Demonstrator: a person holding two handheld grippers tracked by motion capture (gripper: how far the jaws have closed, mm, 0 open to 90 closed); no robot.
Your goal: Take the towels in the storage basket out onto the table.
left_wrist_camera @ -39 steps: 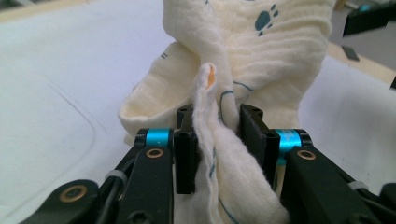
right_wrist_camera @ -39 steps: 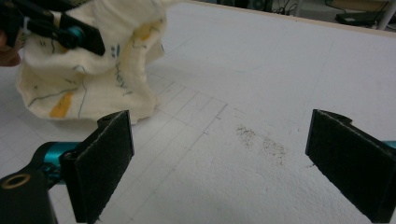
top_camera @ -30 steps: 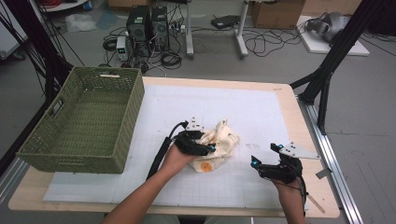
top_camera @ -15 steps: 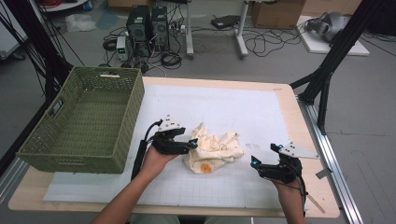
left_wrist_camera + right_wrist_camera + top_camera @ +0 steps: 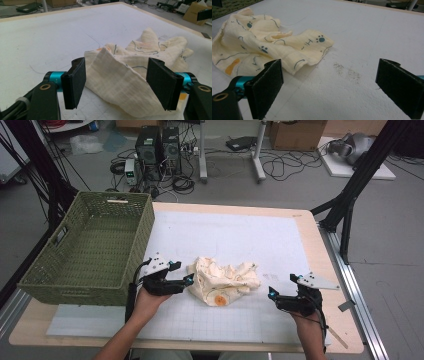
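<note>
From the high view we count one cream cloth crumpled on the table, one green woven basket beyond the left tool, and two tools. The left tool sits just at the cloth's edge, jaws apart, forearm angled in from below; the right tool lies well apart from the cloth, pointing toward it, jaws apart.

In the left gripper view we see what the high view cannot: a raised fold of the cloth stands between the left tool's spread pads, neither pad pressing it.

In the right gripper view we make out teal paw prints on the cloth, which lies ahead of the right tool's jaws, beside a dark smudge on the table; its pads stand wide with nothing between
</note>
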